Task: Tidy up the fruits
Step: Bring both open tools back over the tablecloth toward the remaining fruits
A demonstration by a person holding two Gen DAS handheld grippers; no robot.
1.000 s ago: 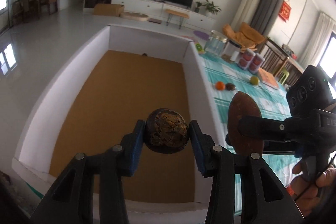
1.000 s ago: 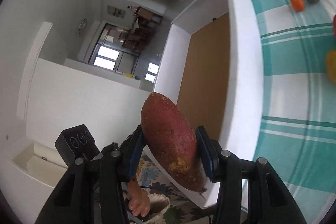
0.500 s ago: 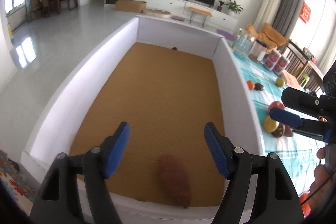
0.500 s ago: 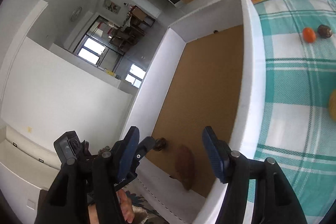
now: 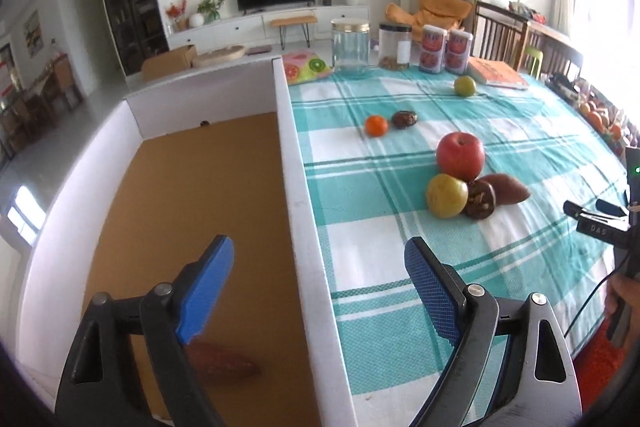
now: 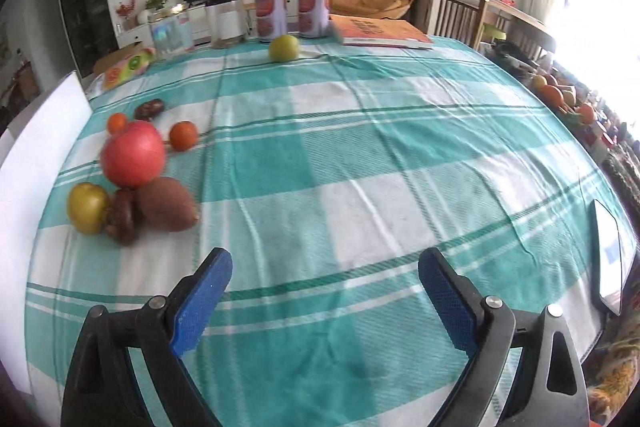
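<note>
My left gripper (image 5: 320, 267) is open and empty above the right wall of the white box (image 5: 296, 187). A sweet potato (image 5: 224, 363) lies on the box's brown floor at the near end. On the checked cloth sit a red apple (image 5: 460, 155), a yellow-green fruit (image 5: 446, 195), a dark brown fruit (image 5: 480, 203) and another sweet potato (image 5: 508, 189), touching each other. My right gripper (image 6: 324, 291) is open and empty over the cloth, right of that cluster: apple (image 6: 134, 153), sweet potato (image 6: 166, 203).
A tangerine (image 5: 376, 125) and a dark fruit (image 5: 404, 119) lie farther back, and a green fruit (image 5: 464, 85) near a book (image 5: 496, 73). Jars and cans (image 5: 444, 51) stand at the table's far edge. A phone (image 6: 608, 247) lies at the cloth's right edge.
Both grippers opened and dropped their loads into the box: the left a dark round fruit, the right a sweet potato. Both have since swung right, toward the table.
</note>
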